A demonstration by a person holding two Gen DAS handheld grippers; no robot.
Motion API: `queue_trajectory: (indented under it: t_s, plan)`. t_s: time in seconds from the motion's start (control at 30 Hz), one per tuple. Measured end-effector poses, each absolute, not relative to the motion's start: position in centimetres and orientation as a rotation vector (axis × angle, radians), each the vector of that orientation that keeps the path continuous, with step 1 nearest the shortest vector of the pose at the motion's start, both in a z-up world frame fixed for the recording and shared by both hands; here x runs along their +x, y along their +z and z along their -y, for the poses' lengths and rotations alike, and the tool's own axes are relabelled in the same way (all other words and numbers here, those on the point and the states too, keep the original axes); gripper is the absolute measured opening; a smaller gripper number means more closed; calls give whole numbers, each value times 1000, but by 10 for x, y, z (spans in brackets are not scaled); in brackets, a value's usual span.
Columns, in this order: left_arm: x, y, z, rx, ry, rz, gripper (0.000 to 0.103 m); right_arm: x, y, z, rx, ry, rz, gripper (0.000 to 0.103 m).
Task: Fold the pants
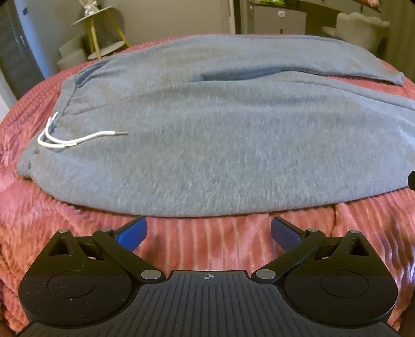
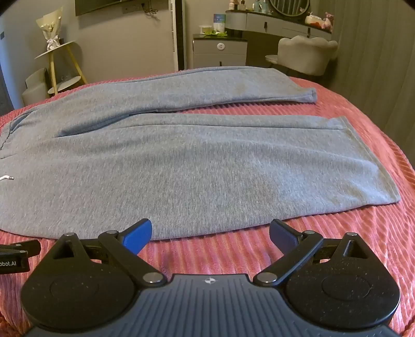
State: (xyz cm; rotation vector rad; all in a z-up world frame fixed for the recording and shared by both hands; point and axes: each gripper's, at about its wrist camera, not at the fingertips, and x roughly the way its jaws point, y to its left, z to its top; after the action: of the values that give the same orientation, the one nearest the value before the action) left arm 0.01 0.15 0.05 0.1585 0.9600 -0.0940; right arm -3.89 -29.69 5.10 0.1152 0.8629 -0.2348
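Grey sweatpants lie spread flat on a pink ribbed bedspread, waistband to the left with a white drawstring, both legs running to the right. The near leg ends in a hem at the right; the far leg lies behind it. My left gripper hovers open just short of the pants' near edge by the waist end, nothing between its blue pads. My right gripper is open at the near leg's front edge, its left fingertip over the cloth. The left gripper shows at the right view's left border.
The bedspread shows bare around the pants at the front and right. Beyond the bed stand a yellow-legged side table, a grey cabinet, a pale chair and a dressing table.
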Motion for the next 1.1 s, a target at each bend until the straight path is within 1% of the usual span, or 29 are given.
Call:
queue_trajectory:
  t_s: [1.1]
  plan:
    - [5, -7, -4, 170, -76, -994, 103, -38, 51, 296, 115, -234, -862, 97]
